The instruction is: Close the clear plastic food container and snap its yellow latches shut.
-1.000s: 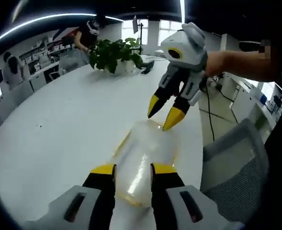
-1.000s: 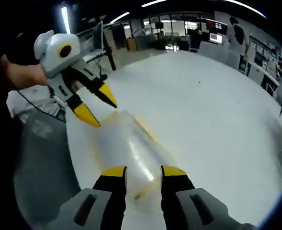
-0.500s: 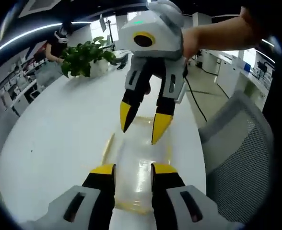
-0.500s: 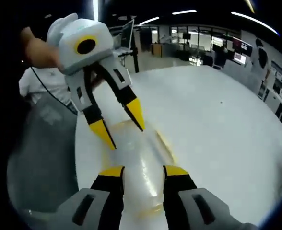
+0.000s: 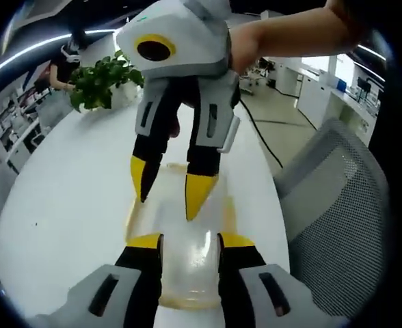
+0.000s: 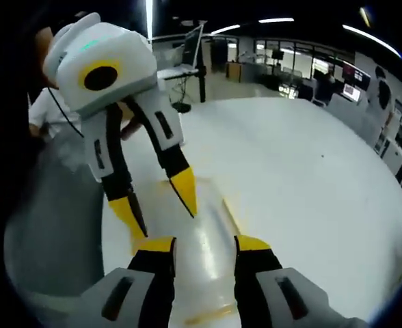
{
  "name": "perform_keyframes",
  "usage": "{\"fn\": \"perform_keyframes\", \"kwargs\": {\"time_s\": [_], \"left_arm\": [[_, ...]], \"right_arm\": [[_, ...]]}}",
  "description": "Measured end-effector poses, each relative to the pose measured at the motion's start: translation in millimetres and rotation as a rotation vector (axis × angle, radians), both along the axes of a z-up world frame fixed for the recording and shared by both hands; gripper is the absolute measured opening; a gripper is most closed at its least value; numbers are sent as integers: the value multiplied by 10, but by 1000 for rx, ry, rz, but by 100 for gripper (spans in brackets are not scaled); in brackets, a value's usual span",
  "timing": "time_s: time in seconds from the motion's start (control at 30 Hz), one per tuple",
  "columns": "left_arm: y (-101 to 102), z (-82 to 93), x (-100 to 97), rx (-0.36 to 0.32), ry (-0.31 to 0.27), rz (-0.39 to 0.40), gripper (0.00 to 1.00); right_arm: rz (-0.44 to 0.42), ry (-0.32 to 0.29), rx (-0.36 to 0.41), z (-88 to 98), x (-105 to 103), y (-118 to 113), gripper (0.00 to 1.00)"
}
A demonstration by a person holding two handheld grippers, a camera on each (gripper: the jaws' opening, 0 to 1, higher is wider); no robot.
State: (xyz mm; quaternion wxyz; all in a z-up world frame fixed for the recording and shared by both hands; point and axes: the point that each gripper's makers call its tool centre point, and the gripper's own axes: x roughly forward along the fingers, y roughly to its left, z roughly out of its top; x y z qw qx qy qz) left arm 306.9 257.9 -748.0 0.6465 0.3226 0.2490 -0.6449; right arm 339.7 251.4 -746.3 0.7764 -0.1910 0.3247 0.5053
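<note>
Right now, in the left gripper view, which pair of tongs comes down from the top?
The right tongs, held by a hand: their yellow tips point down over the clear container. The left tongs rise from the bottom.

No legible text, labels, brands or numbers anywhere; distant screens at the upper right, right gripper view, too blurred.

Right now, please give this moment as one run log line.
left gripper: open over container | right gripper: open, opposite end | table: white | latches: state unclear
</note>
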Motion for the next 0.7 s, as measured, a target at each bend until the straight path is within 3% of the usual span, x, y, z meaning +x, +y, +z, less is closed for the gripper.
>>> {"fn": "perform_keyframes", "kwargs": {"time_s": [0.17,0.3,0.4,0.47,0.63,0.7], "left_arm": [[-2,-2,-46,9,-4,-2,32],[-2,-48,-120,28,-20,-2,35],[-13,-70,-167,23,-37,13,45],[-9,-86,-133,25,-77,34,51],[-23,-49,-125,15,-115,48,52],[-11,-78,-123,31,-121,48,51]], "right_arm": [[-56,17,-1,0,171,-19,33],[-165,118,54,-35,282,-43,40],[-157,145,49,-90,327,-59,40],[-150,154,39,-104,332,-76,41],[-135,183,46,-54,298,-112,41],[-107,224,44,-73,228,-102,41]]}}
